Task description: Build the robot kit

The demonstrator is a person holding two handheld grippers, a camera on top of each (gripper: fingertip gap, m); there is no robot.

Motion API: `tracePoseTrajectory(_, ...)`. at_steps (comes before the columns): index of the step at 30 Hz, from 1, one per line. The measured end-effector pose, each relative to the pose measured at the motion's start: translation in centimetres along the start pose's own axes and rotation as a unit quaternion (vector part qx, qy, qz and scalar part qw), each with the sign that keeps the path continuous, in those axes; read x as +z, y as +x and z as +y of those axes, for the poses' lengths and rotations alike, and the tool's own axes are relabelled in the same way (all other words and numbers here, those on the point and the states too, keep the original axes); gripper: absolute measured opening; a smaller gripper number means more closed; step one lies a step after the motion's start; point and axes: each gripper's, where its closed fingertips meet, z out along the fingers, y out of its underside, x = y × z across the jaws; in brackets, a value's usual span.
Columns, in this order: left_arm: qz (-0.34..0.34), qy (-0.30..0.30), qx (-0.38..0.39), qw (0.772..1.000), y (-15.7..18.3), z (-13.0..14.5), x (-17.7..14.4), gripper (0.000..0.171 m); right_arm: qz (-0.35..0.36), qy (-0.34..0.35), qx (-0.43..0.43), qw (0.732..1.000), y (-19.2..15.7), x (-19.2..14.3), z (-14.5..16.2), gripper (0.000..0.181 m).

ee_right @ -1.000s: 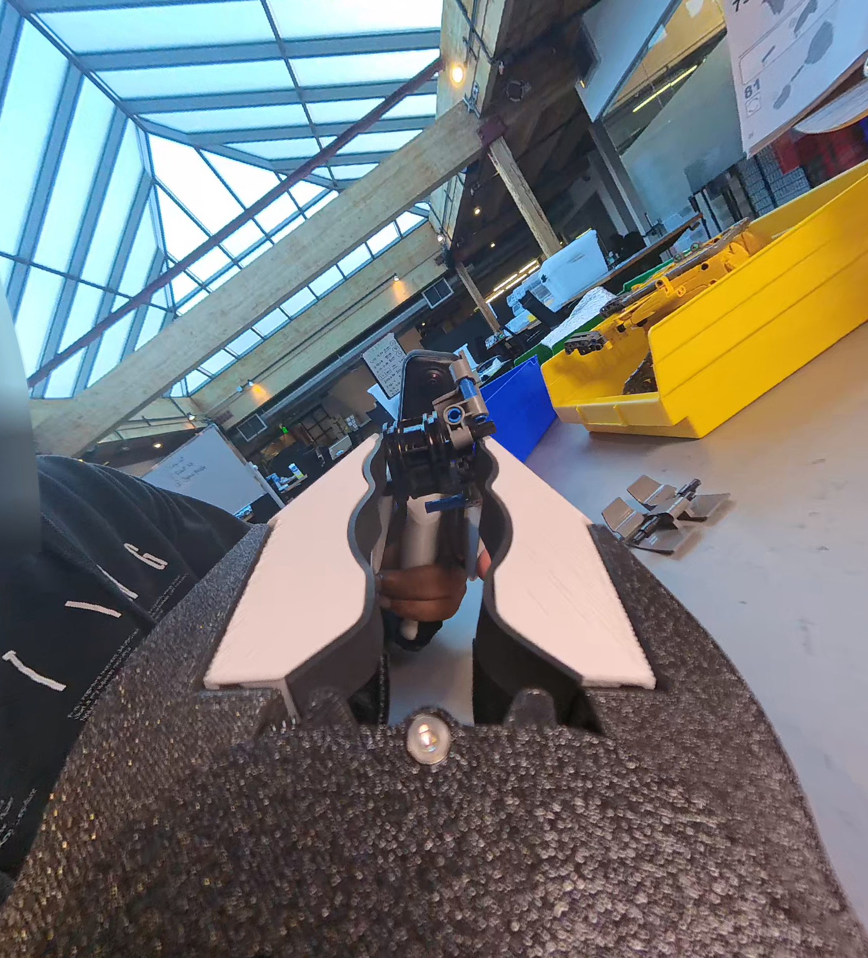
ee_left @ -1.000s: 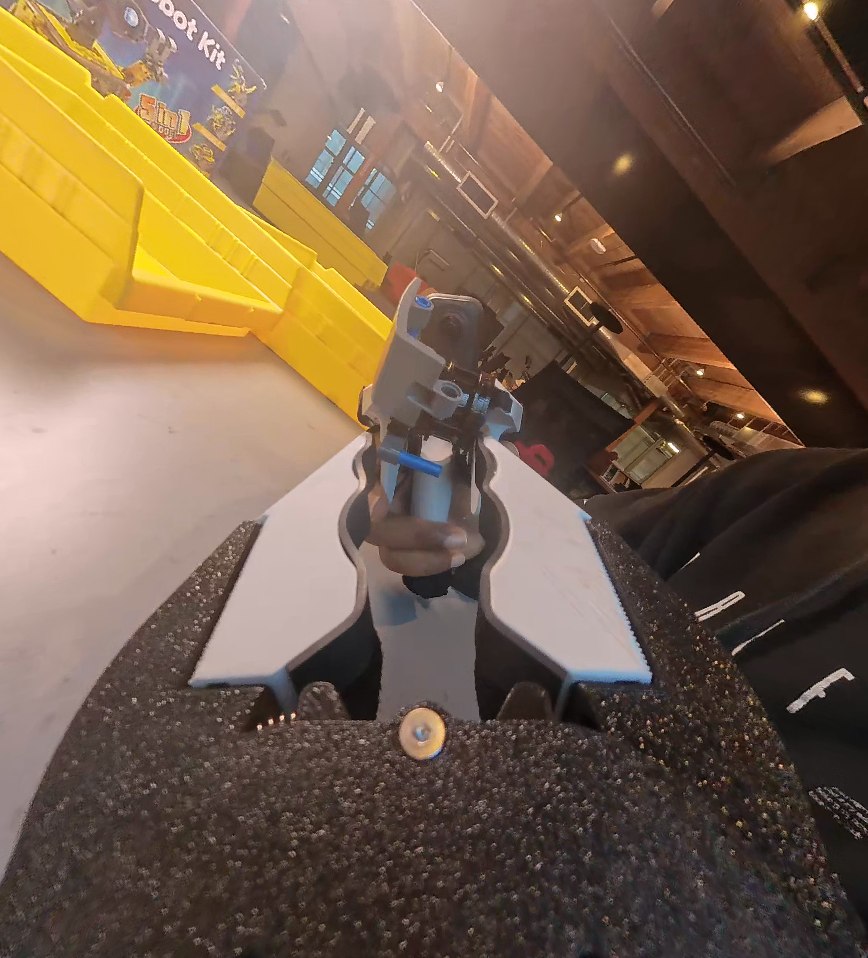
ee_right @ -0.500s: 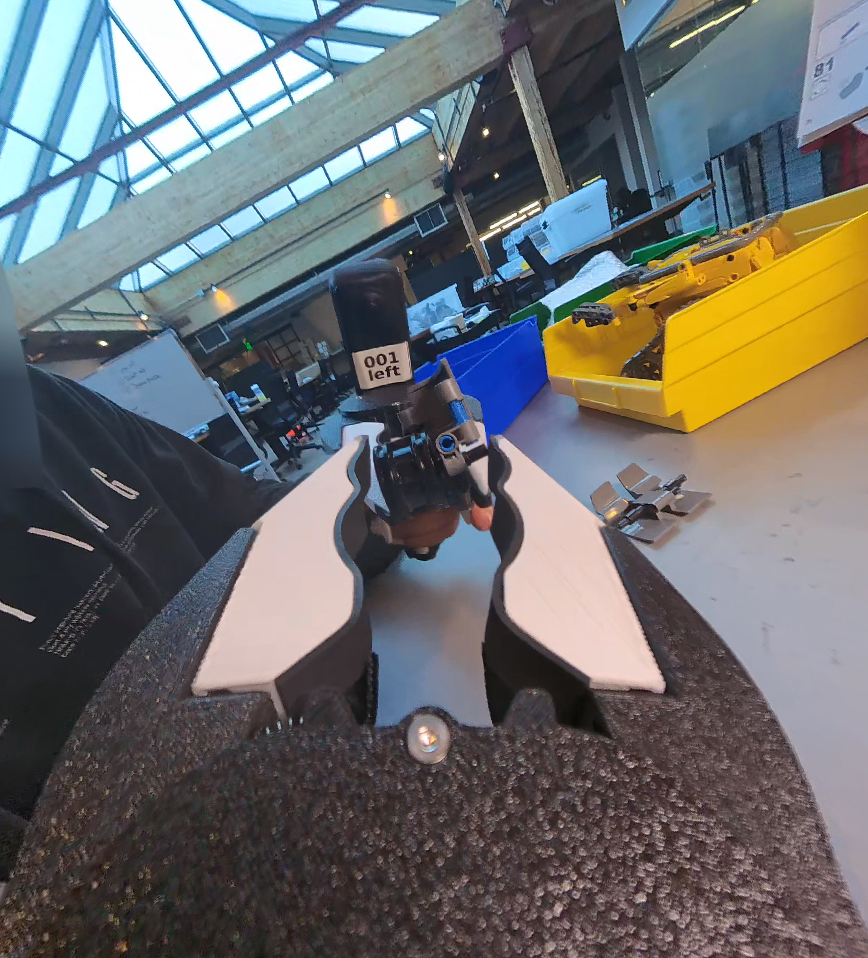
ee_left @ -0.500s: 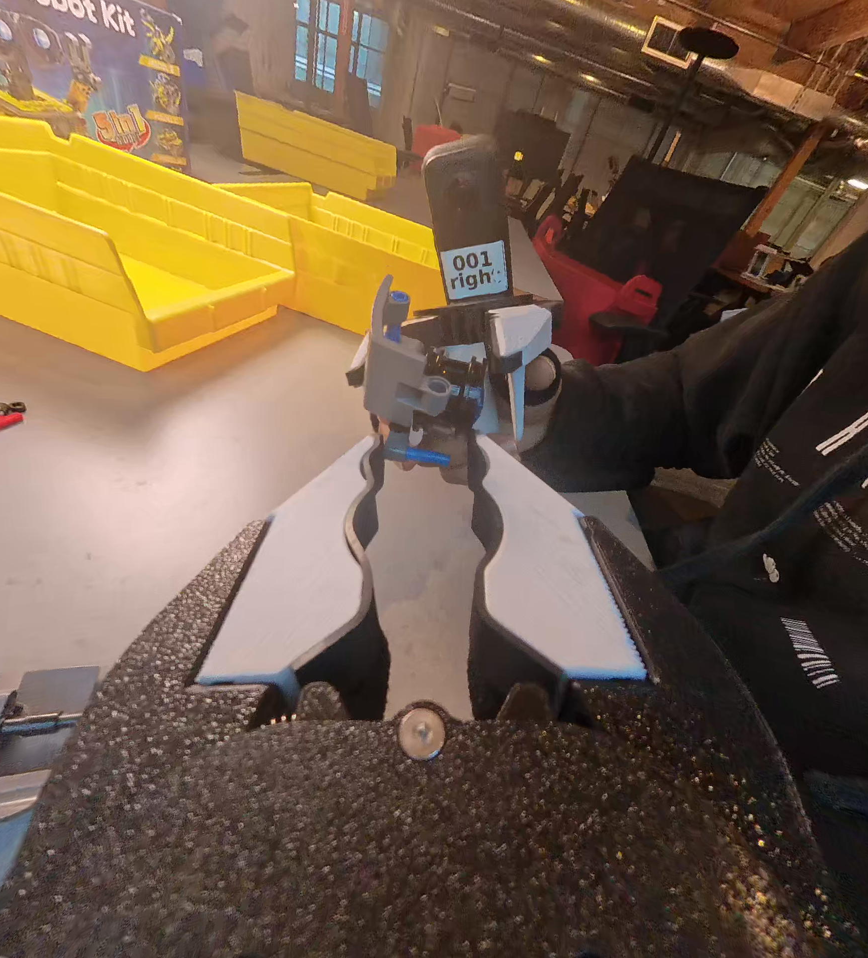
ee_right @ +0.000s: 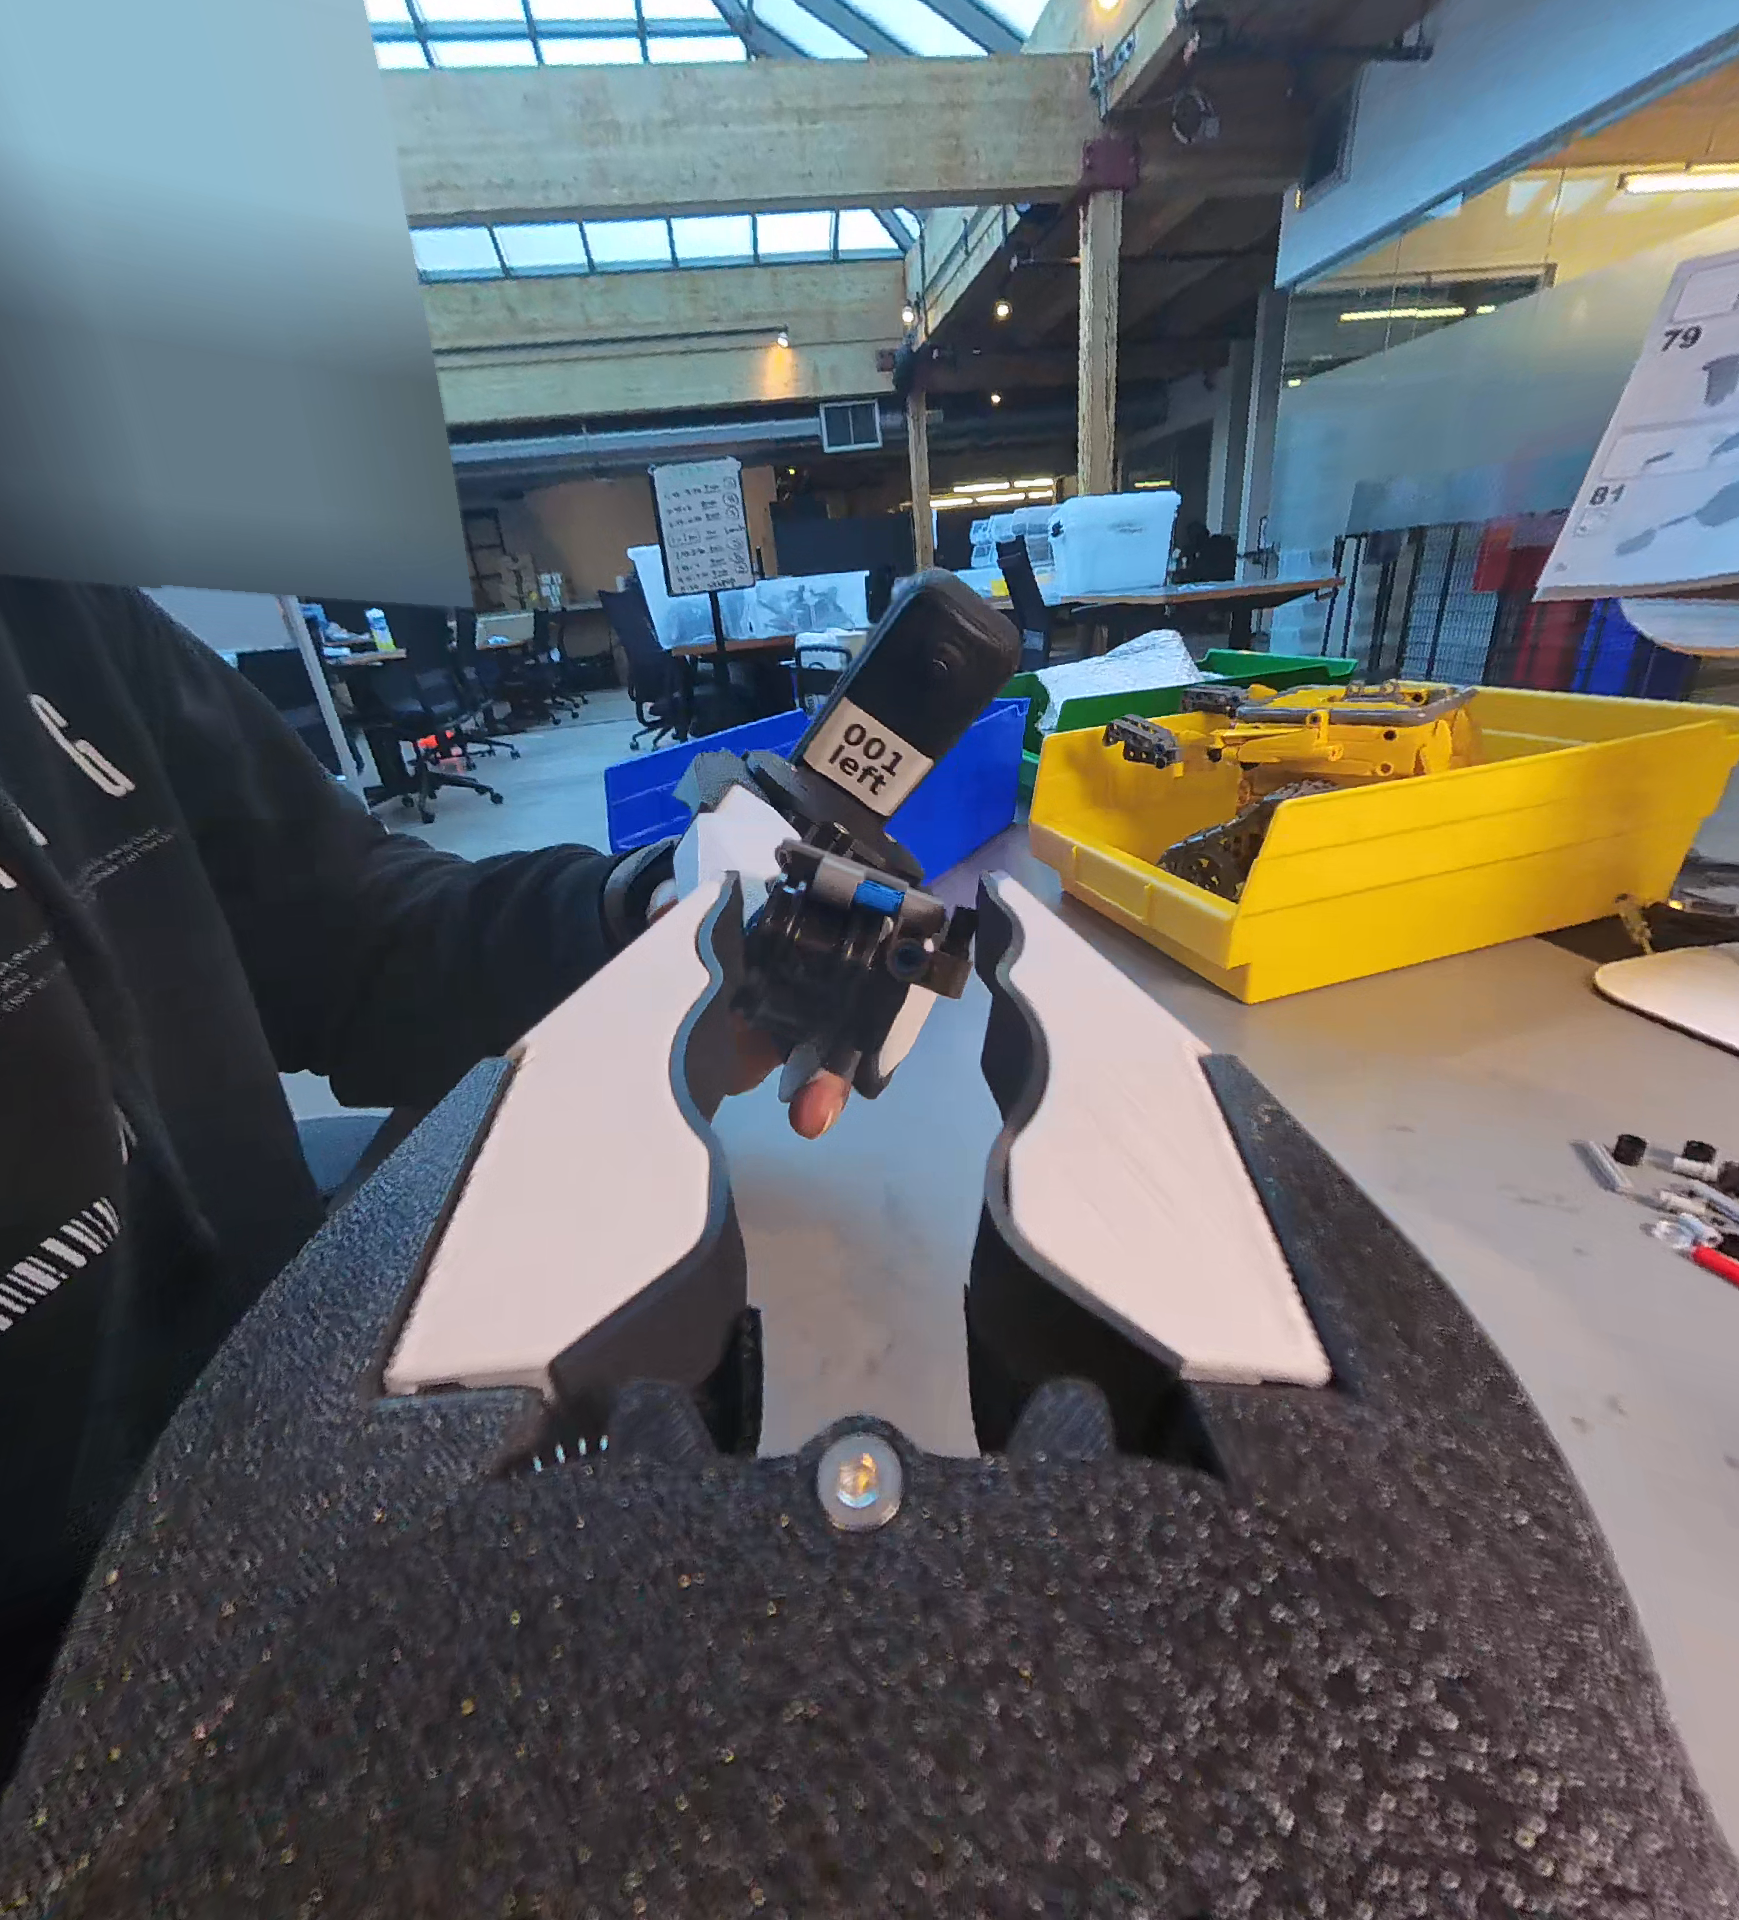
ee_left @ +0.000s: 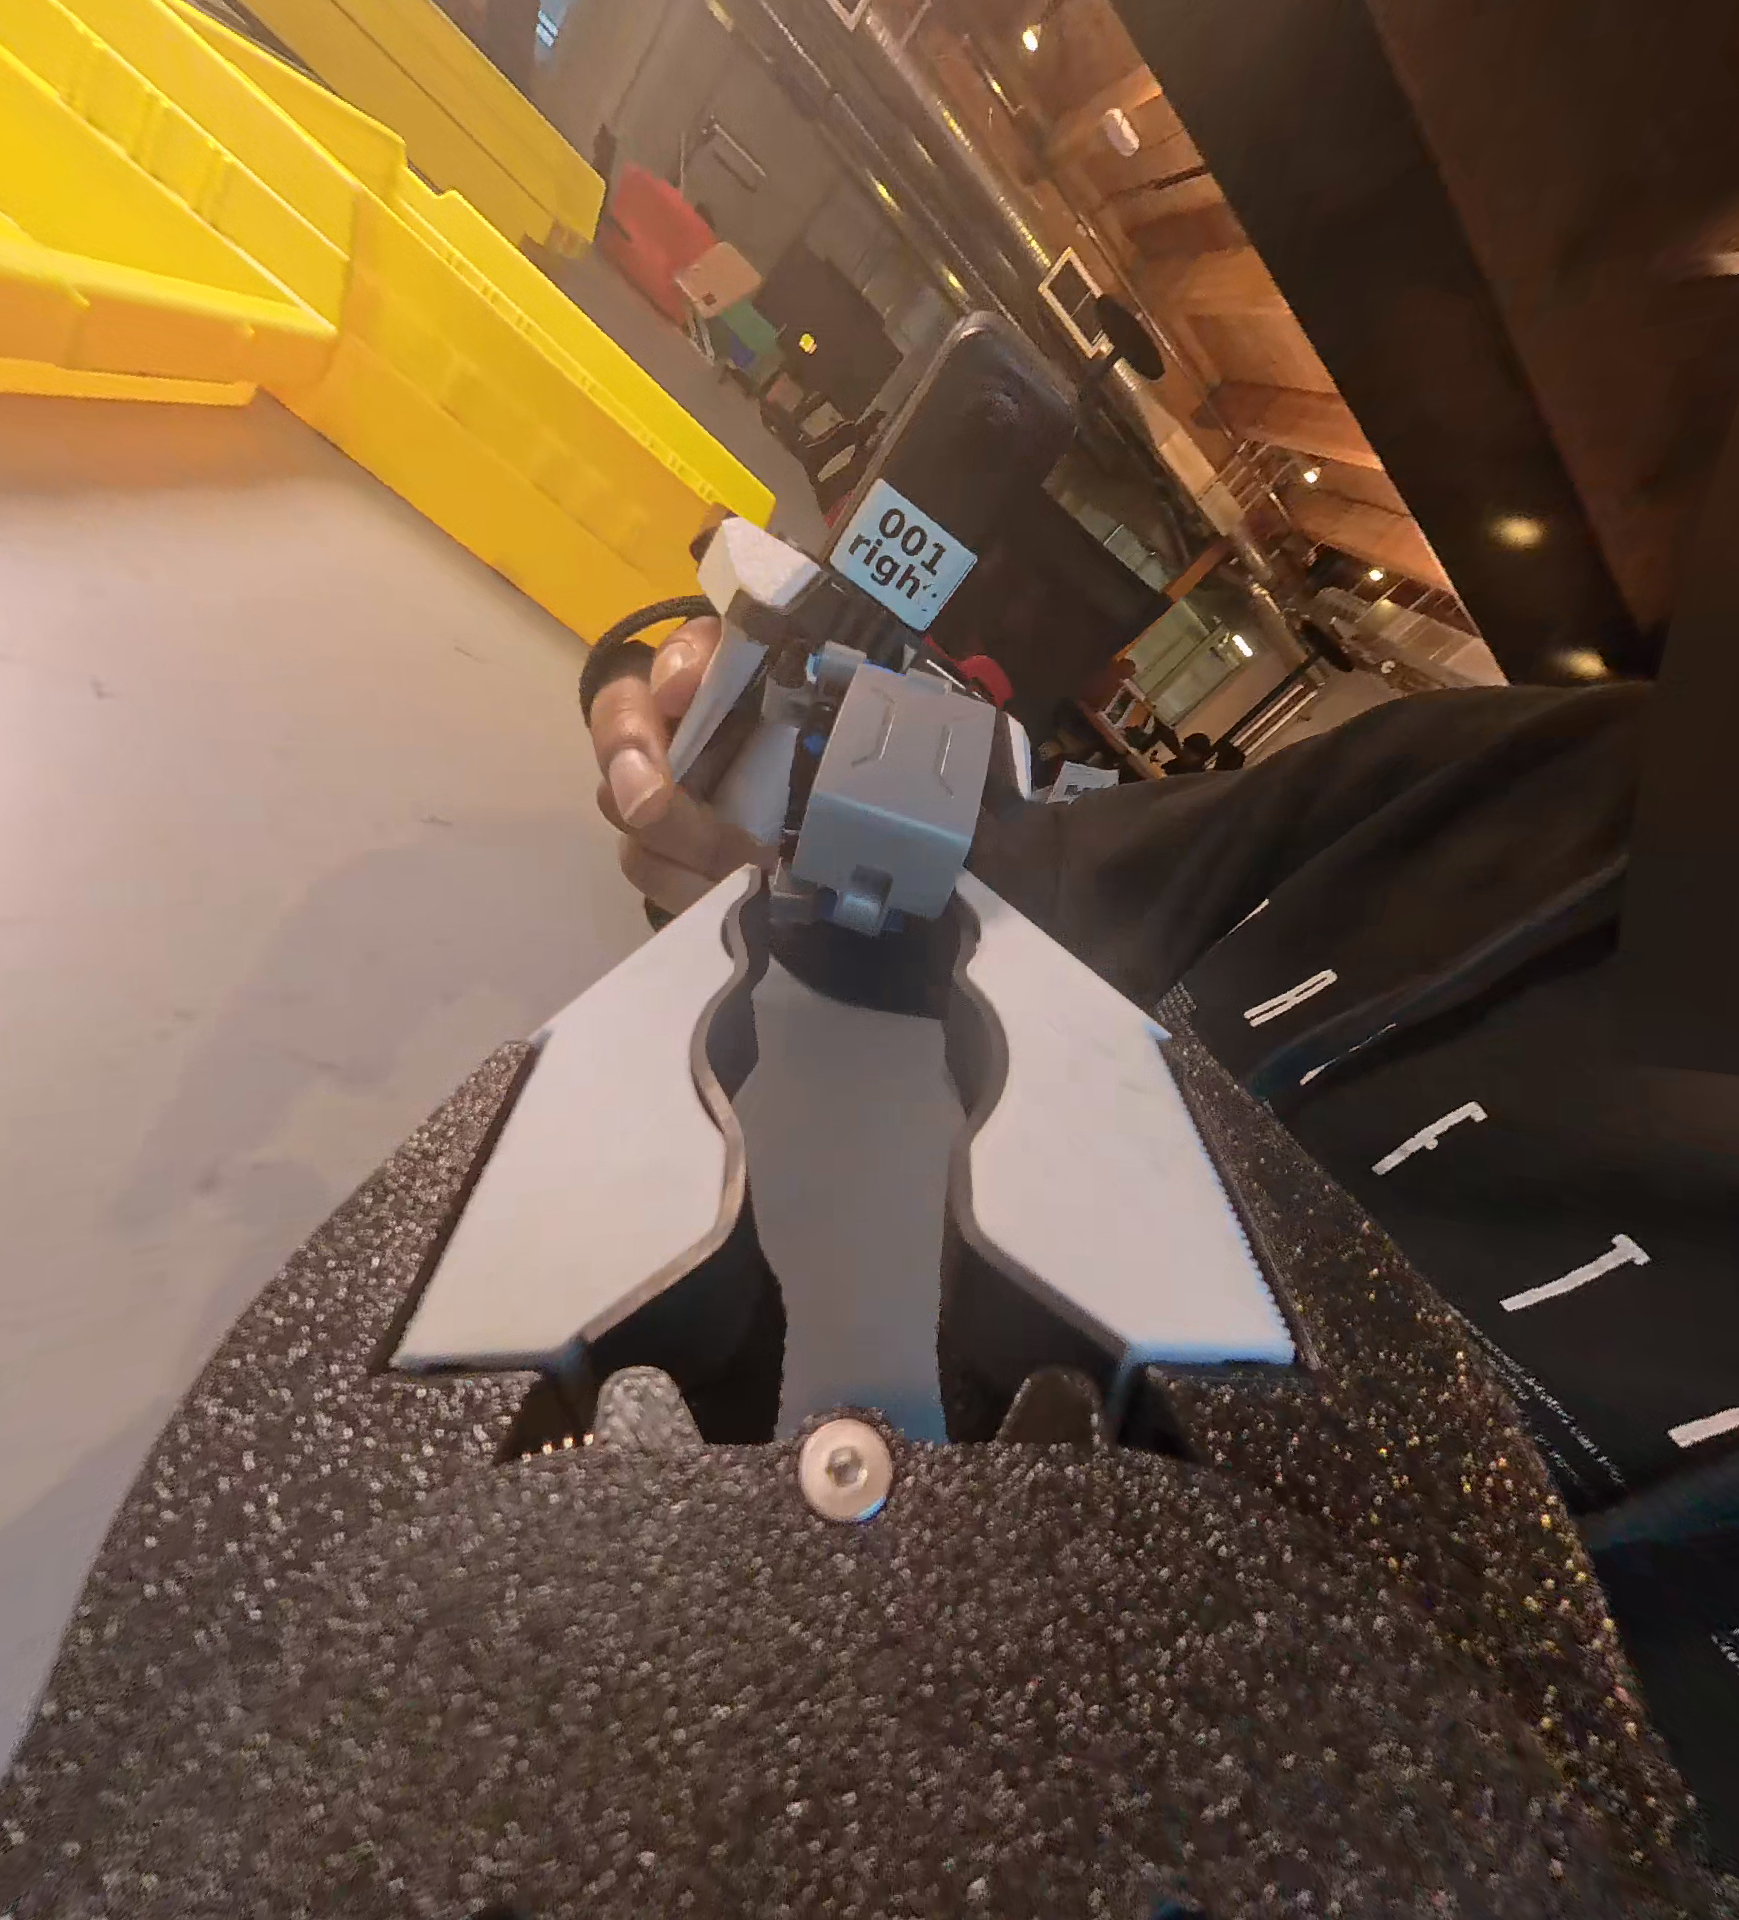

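- Grey worktable (ee_right: 1364, 1143) in a big open workshop with timber beams and skylights; on it a yellow bin (ee_right: 1416, 894) holding a yellow tracked model (ee_right: 1301, 748), a blue bin (ee_right: 958, 790) behind, and loose small parts (ee_right: 1717, 1205) at the right edge.
- More yellow bins (ee_left: 491, 416) stand along the far side in the left wrist view.
- Left gripper (ee_left: 854, 896) and right gripper (ee_right: 860, 883) face each other tip to tip, above the table, in front of a person in a black top.
- Small grey-and-black brick assembly (ee_left: 891, 800) sits between them — the left fingers look closed on it.
- Right fingers flank it, with a sliver of gap on one side; whether they grip it I cannot tell.
- Bare hand (ee_left: 647, 769) wraps the right gripper's handle.
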Motion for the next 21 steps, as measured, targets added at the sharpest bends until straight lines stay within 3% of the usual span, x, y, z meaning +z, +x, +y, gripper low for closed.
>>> tracePoseTrajectory(4,-0.007,0.02,0.004,1.0,-0.1,-0.6,-0.1,0.032,0.013,0.012,0.003,1.0,0.3,0.0,-0.3,0.045)
tracePoseTrajectory(10,-0.029,0.092,0.043,0.994,-0.1,-2.4,-0.1,0.035,0.031,0.088,0.101,0.99,1.6,-0.3,-1.9,0.039)
tracePoseTrajectory(13,-0.041,0.108,0.06,0.992,-0.1,-2.8,0.0,0.033,0.028,0.092,0.118,0.988,1.6,-0.2,-1.7,0.038)
tracePoseTrajectory(17,-0.059,0.099,0.097,0.989,0.0,-2.8,-0.1,0.03,0.025,0.09,0.124,0.988,1.6,-0.1,-1.6,0.039)
tracePoseTrajectory(21,-0.053,0.073,0.126,0.988,0.5,-2.5,-0.5,0.029,-0.024,0.062,0.133,0.989,0.5,-0.1,-1.5,0.047)
